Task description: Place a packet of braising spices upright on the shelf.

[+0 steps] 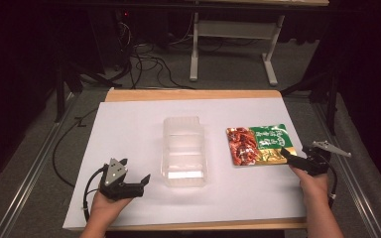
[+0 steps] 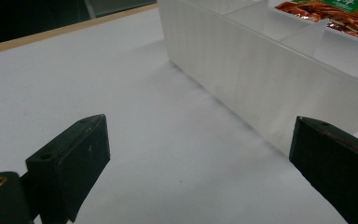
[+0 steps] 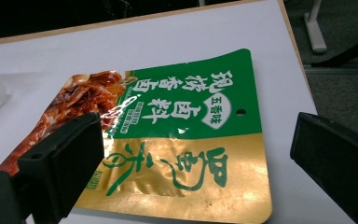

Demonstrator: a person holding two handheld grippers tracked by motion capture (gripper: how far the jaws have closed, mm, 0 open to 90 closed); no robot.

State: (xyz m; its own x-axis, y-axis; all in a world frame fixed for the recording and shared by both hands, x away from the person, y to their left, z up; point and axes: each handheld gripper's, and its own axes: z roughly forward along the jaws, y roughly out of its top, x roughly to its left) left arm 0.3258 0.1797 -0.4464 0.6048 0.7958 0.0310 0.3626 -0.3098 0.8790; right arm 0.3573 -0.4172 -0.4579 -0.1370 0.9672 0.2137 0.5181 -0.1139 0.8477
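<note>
A flat food pouch (image 1: 259, 144), green and gold with a red picture, lies on the white tabletop right of centre. In the right gripper view the pouch (image 3: 177, 140) spreads between the two black jaws, which stand wide apart just above its gold end. My right gripper (image 1: 292, 157) is open at the pouch's right edge. A clear plastic box (image 1: 182, 150) stands at mid table. My left gripper (image 1: 138, 184) is open at the front left, a little short of the box. The box wall (image 2: 242, 70) rises just beyond the left jaws, with nothing between them.
The white sheet (image 1: 129, 124) covers a wooden table (image 1: 188, 94). A white table frame (image 1: 233, 39) and cables (image 1: 149, 62) lie on the floor beyond the far edge. Metal rails (image 1: 25, 173) run along both sides.
</note>
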